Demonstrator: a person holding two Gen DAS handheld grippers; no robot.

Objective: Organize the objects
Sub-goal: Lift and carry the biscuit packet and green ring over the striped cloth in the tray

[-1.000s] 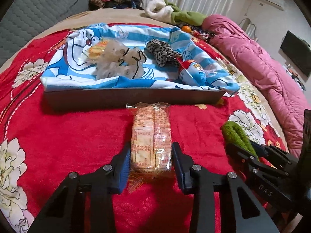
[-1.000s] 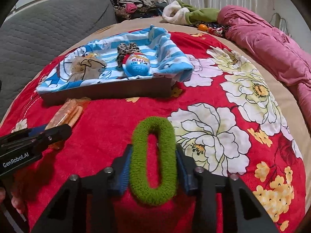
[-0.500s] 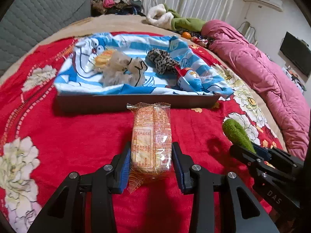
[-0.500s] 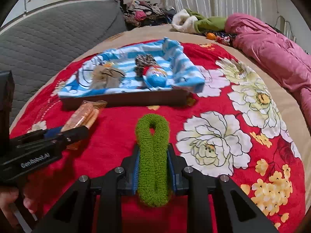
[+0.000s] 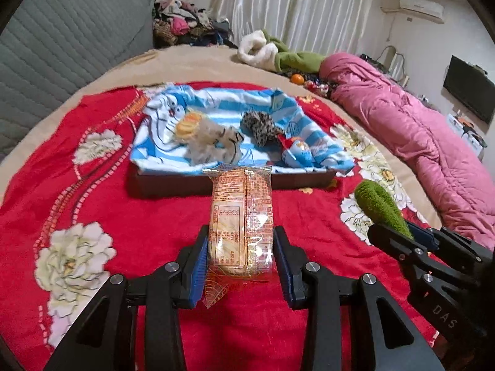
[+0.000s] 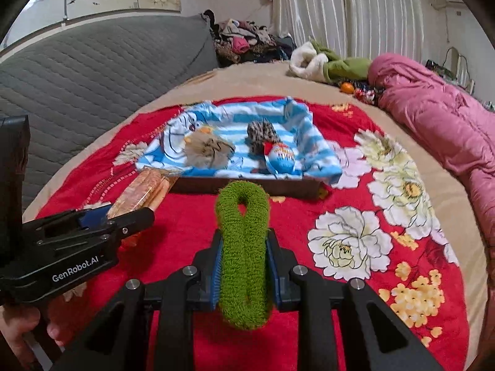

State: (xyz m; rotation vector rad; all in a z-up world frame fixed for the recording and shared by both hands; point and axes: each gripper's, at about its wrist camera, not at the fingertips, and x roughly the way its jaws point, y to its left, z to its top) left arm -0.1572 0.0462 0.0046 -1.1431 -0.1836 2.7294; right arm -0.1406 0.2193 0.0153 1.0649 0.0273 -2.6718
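Left gripper (image 5: 240, 256): fingers clenched on a snack packet (image 5: 241, 225), clear wrapper with orange print, which is held off the red floral blanket (image 5: 154, 216) and points toward the tray.

Right gripper (image 6: 243, 266): fingers clenched on a green fuzzy loop (image 6: 243, 247), squeezed flat between the blue pads, with a small opening left at its far end. The loop is clear of the blanket.

Tray (image 5: 173, 182): dark-walled, lined with a blue-and-white striped cartoon cloth (image 5: 216, 99); sits on the blanket in the middle of the bed, far of both grippers. Inside: a fluffy beige item (image 5: 213, 142) at left, a leopard-print scrunchie (image 5: 260, 125) centre-right, and a blue-and-red egg-shaped packet (image 5: 297, 151) at the near right.

Right of the blanket: pink quilt (image 5: 417, 136). Left: grey quilted headboard (image 6: 92, 65).

In the right wrist view, a hand (image 6: 18, 330) holds the left gripper's handle at the lower left.
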